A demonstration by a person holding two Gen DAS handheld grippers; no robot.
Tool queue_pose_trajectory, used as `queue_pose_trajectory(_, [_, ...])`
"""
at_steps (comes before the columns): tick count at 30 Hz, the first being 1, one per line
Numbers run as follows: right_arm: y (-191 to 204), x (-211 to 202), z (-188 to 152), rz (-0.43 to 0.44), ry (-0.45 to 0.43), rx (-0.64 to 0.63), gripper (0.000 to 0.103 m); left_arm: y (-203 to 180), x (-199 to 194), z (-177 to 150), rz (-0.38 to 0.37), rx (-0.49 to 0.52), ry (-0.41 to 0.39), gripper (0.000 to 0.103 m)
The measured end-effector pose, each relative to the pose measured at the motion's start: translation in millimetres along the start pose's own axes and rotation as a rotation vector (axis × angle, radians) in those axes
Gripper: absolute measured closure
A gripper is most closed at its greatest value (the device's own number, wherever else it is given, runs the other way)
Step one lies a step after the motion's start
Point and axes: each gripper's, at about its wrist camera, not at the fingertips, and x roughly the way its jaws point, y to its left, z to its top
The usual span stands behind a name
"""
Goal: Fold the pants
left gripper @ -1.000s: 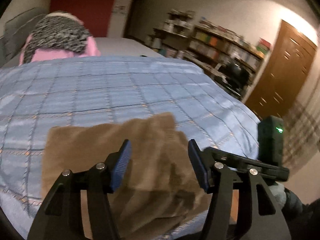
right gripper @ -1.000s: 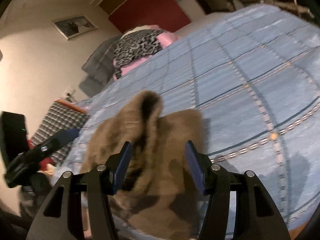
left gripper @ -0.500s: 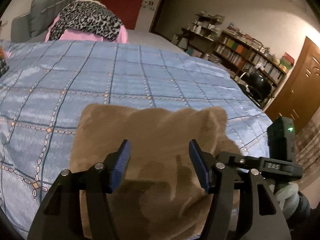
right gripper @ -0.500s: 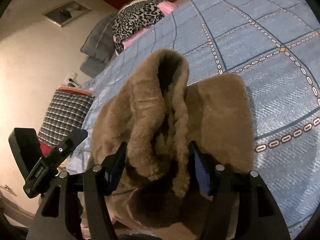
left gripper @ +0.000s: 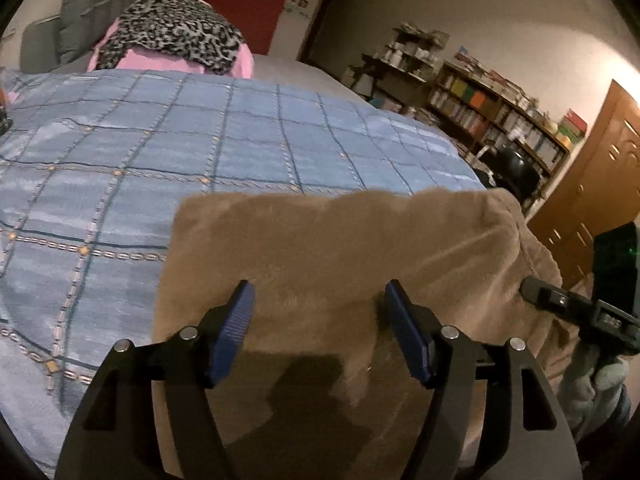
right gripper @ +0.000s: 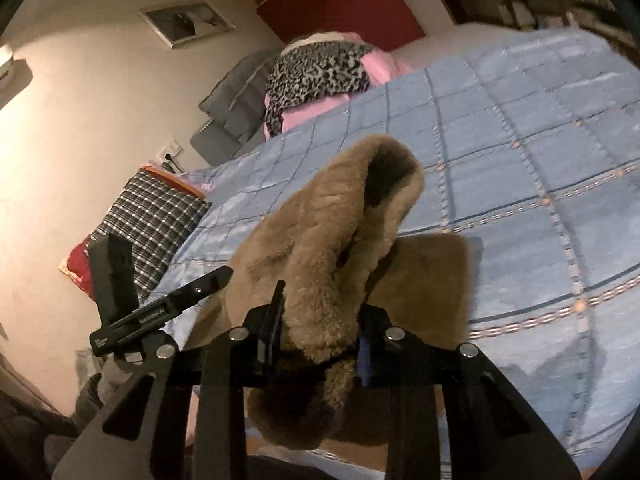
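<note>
— Where are the pants lying?
— The brown fleece pants [left gripper: 340, 256] are lying folded on the blue checked bed [left gripper: 160, 152], near its edge.
— And the claws?
— The right claw [right gripper: 316, 336] is closing on a raised fold; the left claw [left gripper: 320, 320] is opening, hovering empty above the fabric.

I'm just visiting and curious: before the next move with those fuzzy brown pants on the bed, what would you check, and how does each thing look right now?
1. Right gripper has cloth between its jaws: ok; they are closing on a raised roll of the pants.
2. Left gripper has hold of the pants: not ok; its jaws are opening, the cloth lies flat beneath.
3. Folded part lies flat on the blue bedspread: ok.
4. Pants well inside the bed's near edge: cannot tell.
5. Pink and spotted pile is far from the fold: ok.
</note>
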Motion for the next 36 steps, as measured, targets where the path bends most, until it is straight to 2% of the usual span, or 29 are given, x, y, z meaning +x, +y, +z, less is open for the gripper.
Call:
queue_pose_trajectory(2, [-17.4,2.9,-8.3,-0.065,0.015,0.008,0.074,-4.6,8.4,-6.8,-0.002,0.015,0.017,0.034])
queue_pose_trajectory(4, [-39.5,15.4,-25.4,-0.098,0.069,0.057,0.074,-8.8,16.0,-15.2,0.010,0.041,0.025,0.034])
queue_pose_trajectory(6, [-53.2,20.0,-39.8,-0.100,0.090,0.086,0.073,-12.1,17.5,-21.0,0.025,0.081,0.017,0.033])
queue_pose_trajectory(8, [-58.0,15.9,-49.2,-0.084,0.069,0.103,0.071,-14.1,17.9,-23.6,0.036,0.110,0.017,0.033])
queue_pose_trajectory(9, [-56.6,14.9,-48.7,-0.088,0.065,0.099,0.068,-15.5,17.2,-23.5,0.039,0.115,0.021,0.032])
queue_pose_trajectory(11, [-50.5,9.2,-44.2,-0.131,0.051,0.064,0.049,-16.5,15.0,-22.2,0.032,0.111,0.026,0.028])
queue_pose_trajectory(13, [-44.1,1.7,-36.7,-0.161,0.032,0.032,0.047,-19.3,11.2,-22.0,0.022,0.108,0.024,0.027])
queue_pose_trajectory(19, [-32.8,-17.0,-21.1,-0.148,-0.029,0.018,0.047,-28.4,5.4,-26.5,-0.003,0.117,0.029,0.027])
queue_pose_trajectory(21, [-32.2,-11.9,-18.6,-0.139,-0.003,0.029,0.050,-29.3,4.4,-27.5,-0.004,0.120,0.031,0.027])
queue_pose_trajectory(23, [-30.5,-2.2,-20.2,-0.154,0.034,0.024,0.069,-28.7,2.5,-27.7,-0.009,0.114,0.034,0.027])
queue_pose_trajectory(24, [-29.0,2.7,-20.8,-0.154,0.046,0.023,0.073,-28.9,-0.5,-26.9,-0.020,0.109,0.034,0.027])
queue_pose_trajectory(29, [-14.7,-11.8,-20.2,-0.144,0.014,-0.029,0.086,-34.1,-12.6,-24.3,-0.023,0.132,0.013,0.027])
queue_pose_trajectory(33, [4.5,-40.9,-12.7,-0.085,-0.018,-0.060,0.088,-31.0,-17.0,-19.6,-0.012,0.124,-0.002,0.026])
queue_pose_trajectory(36, [18.6,-52.0,-21.5,-0.082,0.005,-0.099,0.088,-24.2,-16.3,-17.8,-0.002,0.106,-0.002,0.026])
